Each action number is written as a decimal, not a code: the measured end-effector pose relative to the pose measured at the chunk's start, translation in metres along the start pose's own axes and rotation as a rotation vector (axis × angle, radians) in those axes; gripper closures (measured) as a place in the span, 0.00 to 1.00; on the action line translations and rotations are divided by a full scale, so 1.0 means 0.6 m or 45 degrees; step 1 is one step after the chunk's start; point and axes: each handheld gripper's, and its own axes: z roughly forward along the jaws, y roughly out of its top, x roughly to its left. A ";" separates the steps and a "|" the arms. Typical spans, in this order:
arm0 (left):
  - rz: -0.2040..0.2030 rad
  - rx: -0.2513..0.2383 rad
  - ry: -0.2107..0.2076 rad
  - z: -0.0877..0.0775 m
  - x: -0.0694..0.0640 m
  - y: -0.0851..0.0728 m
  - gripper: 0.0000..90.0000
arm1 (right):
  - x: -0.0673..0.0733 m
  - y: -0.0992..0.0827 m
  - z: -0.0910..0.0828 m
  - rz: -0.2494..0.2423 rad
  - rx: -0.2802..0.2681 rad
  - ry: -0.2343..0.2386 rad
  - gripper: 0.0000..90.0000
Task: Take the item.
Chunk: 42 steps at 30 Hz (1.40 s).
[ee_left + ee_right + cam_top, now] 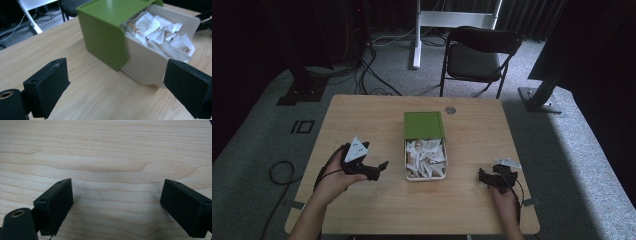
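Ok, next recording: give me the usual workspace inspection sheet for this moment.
Surface: wooden table, bare around the box.
Job's things: white box full of paper packets, green lid slid partway back.
Clutter: small round grey disc near the far edge.
Grippers: left hand-held gripper open, aimed at the box; right hand-held gripper open over bare wood.
Cables: black cables on the floor.
Surroundings: folding chair, grey carpet.

A box (425,159) stands mid-surface (362,115) between the two tongs, its green lid (423,124) slid back over the far half, the near half open and heaped with paper (426,155). Bare wood lies to both sides and along the near edge. A small disc (450,109) sits by the far edge.
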 end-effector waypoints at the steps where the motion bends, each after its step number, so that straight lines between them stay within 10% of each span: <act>1: 0.005 -0.005 -0.008 0.001 -0.002 0.004 0.07 | 0.000 0.000 0.000 0.000 0.000 0.000 0.12; 42: 0.154 -0.019 -0.239 0.111 -0.089 0.084 0.07 | 0.000 -0.001 0.000 -0.003 -0.001 0.004 0.12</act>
